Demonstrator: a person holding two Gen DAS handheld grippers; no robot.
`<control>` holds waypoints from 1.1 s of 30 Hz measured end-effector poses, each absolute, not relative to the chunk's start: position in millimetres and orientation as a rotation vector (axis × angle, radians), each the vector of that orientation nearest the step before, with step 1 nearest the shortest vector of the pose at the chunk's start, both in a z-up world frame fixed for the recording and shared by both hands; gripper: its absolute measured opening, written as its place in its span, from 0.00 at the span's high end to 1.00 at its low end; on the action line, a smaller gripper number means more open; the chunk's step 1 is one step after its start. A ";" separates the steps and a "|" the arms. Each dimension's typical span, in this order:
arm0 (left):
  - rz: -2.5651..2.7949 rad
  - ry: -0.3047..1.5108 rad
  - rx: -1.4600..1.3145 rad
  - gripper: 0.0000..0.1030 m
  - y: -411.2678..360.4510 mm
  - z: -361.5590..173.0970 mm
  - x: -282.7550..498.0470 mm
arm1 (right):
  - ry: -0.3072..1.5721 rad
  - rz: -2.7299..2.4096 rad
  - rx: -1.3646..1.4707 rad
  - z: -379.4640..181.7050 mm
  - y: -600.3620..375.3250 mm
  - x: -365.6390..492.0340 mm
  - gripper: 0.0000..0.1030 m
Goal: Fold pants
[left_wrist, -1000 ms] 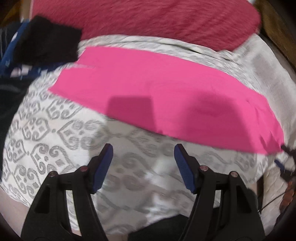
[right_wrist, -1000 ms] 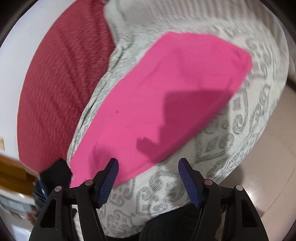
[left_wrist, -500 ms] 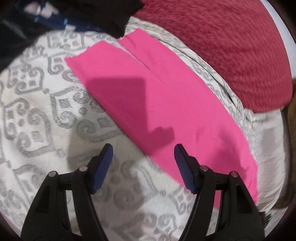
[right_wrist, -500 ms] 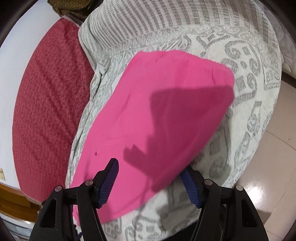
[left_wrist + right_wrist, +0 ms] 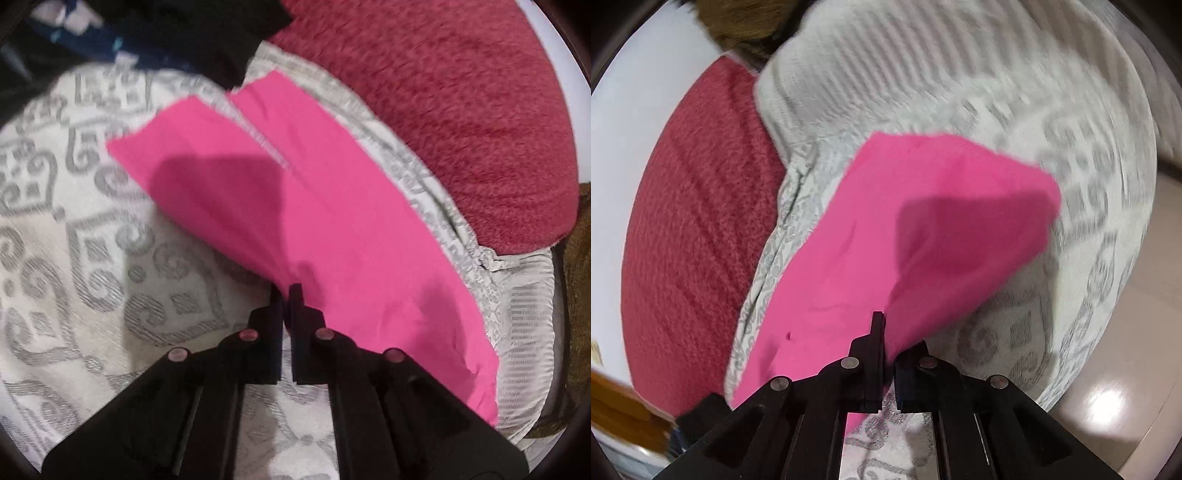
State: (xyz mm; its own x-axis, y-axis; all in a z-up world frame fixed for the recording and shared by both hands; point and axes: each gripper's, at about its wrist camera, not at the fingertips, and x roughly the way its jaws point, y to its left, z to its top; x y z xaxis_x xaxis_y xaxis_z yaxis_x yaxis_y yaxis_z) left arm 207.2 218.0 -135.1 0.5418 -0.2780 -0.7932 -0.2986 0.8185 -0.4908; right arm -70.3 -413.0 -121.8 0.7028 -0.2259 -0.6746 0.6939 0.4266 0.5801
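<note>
Bright pink pants (image 5: 332, 229) lie flat on a grey-patterned white bedspread (image 5: 92, 258), their two legs running to the upper left with a narrow gap between them. My left gripper (image 5: 286, 293) has its jaws closing tight, pinching the near edge of the pants around mid-length. In the right wrist view the pants (image 5: 886, 229) stretch away toward one broad end. My right gripper (image 5: 886, 332) is closing on the near edge too. A raised fold of pink cloth sits between its pads and hides the right fingertip.
A dark red fuzzy blanket (image 5: 461, 110) lies along the far side of the pants. Dark clothes (image 5: 166, 33) are piled at the upper left, touching the leg ends. A brown furry item (image 5: 746, 22) lies beyond the bedspread. Shiny floor tiles (image 5: 1126, 369) show past the bed's right edge.
Both grippers went from wide open to shut on the near edge of the pink pants. The left one moved in over the pants; the cloth at the right one has lifted into a fold.
</note>
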 end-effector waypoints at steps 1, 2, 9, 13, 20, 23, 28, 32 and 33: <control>0.008 1.008 -0.634 0.97 217.3 -128.9 207.8 | 0.549 -0.608 0.947 -116.3 -410.9 -69.1 0.97; 0.003 0.997 -0.625 0.97 216.6 -122.2 208.4 | 0.537 -0.599 0.922 -108.6 -409.0 -67.2 0.97; -0.018 0.903 -0.515 0.97 201.6 -58.8 226.8 | 0.460 -0.582 0.727 -47.9 -403.9 -40.1 0.97; -0.021 0.877 -0.446 0.96 190.8 -27.7 245.0 | 0.448 -0.593 0.651 -19.7 -412.0 -14.8 0.97; 0.040 0.961 -0.319 0.96 165.5 -16.1 304.3 | 0.610 -0.618 0.525 -11.9 -443.2 62.2 0.96; 0.088 1.062 -0.292 0.96 154.8 -33.5 342.2 | 0.735 -0.637 0.467 -27.8 -460.8 103.4 0.96; 0.164 1.179 -0.196 0.92 133.0 -65.1 394.9 | 0.990 -0.657 0.347 -66.3 -492.2 170.9 0.90; 0.195 1.268 -0.101 0.89 117.7 -92.2 427.9 | 1.188 -0.666 0.323 -103.1 -517.3 205.6 0.84; 0.205 1.287 -0.086 0.88 115.1 -101.5 435.8 | 1.225 -0.661 0.317 -111.2 -521.9 210.1 0.83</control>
State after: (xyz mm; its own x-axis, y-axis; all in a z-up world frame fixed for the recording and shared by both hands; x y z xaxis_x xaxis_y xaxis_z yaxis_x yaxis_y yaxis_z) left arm 435.8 115.1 -101.5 0.2645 0.1036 -0.9588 -0.1992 0.9786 0.0508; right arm 210.1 -521.9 -111.2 0.1850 -0.2954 -0.9373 0.6218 0.7738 -0.1211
